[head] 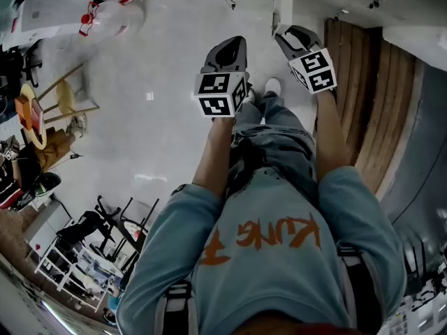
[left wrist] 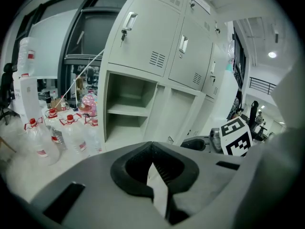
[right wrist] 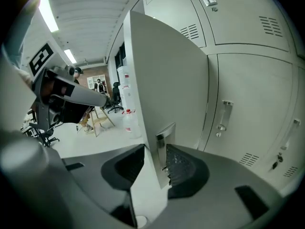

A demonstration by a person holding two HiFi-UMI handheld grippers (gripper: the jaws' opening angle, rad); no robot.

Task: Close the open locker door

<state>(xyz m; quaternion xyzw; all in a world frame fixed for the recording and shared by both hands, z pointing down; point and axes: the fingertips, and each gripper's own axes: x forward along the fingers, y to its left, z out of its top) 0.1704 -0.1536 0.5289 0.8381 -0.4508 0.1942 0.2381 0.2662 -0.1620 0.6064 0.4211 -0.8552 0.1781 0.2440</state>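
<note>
The open locker door [right wrist: 167, 75] stands edge-on between the jaws of my right gripper [right wrist: 155, 159], which is shut on it at its metal handle [right wrist: 165, 140]. From the left gripper view, the door's inner face [left wrist: 180, 112] hangs beside the open compartment [left wrist: 128, 109], with the right gripper [left wrist: 198, 144] at its lower edge. My left gripper [left wrist: 152, 149] is shut with nothing in it, held off to the left of the door. In the head view the left gripper [head: 232, 44] and the right gripper [head: 292, 33] sit side by side above the person's legs.
Closed grey lockers [right wrist: 248, 104] line the wall right of the door. Several red-capped water bottles [left wrist: 52, 132] stand on the floor left of the open compartment. A wooden stool [head: 66, 96] and black chairs [head: 105, 222] are at the left, a wooden panel [head: 377, 96] at the right.
</note>
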